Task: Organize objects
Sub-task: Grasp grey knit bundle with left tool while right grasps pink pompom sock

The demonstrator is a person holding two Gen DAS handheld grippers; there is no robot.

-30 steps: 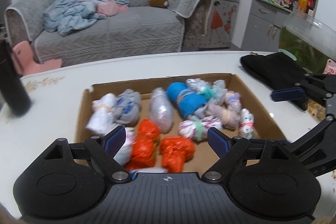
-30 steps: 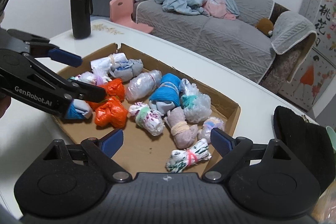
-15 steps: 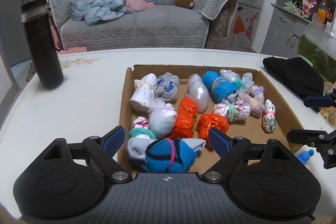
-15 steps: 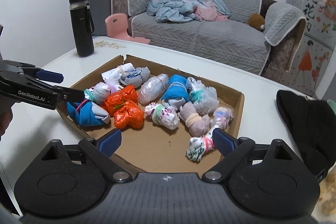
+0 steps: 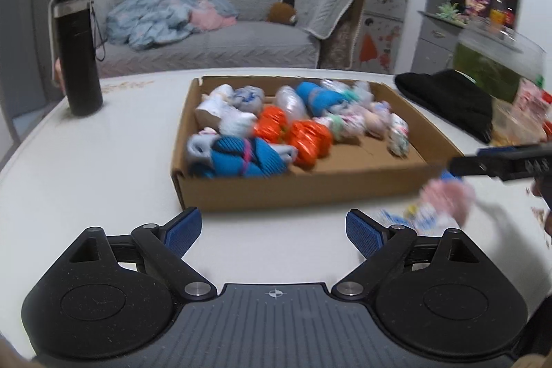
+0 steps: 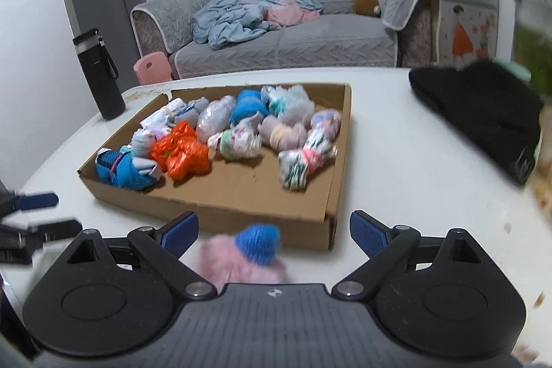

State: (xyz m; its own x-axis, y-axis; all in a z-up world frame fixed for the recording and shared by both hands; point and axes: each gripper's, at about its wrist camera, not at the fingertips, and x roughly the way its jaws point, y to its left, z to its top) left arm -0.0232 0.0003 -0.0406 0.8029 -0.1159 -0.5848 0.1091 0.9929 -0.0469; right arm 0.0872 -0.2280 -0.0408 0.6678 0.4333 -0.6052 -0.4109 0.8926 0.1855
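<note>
Your right tool (image 6: 274,231) stands spread wide, its jaws having just been opening, and the pink bundle with a blue knit end (image 6: 253,252) lies between the pads without either pad pressing on it. That bundle sits on the desk (image 6: 396,168) just outside the cardboard tray's (image 6: 262,216) near wall, close to its near right corner. Your left tool (image 5: 274,231) is also spread, its jaws having just been opening too, with nothing between them; it hangs over bare desk in front of the tray's near wall.

The pink bundle looks like rolled fleecy fabric: light, soft, likely to squash and give under the pads instead of slipping. I judge the fat pink middle the best place to pinch, not the small blue end, which could pull loose.

Inside the tray, the blue sock bundle (image 6: 126,169) fills the near left corner, the orange bundles (image 6: 181,152) lie beside it, and the rest crowd toward the far wall.

Much of the pink bundle is hidden behind the right tool's body, and blur smears both views. From the left side a pale printed item (image 5: 412,218) beside it cannot be made out.
</note>
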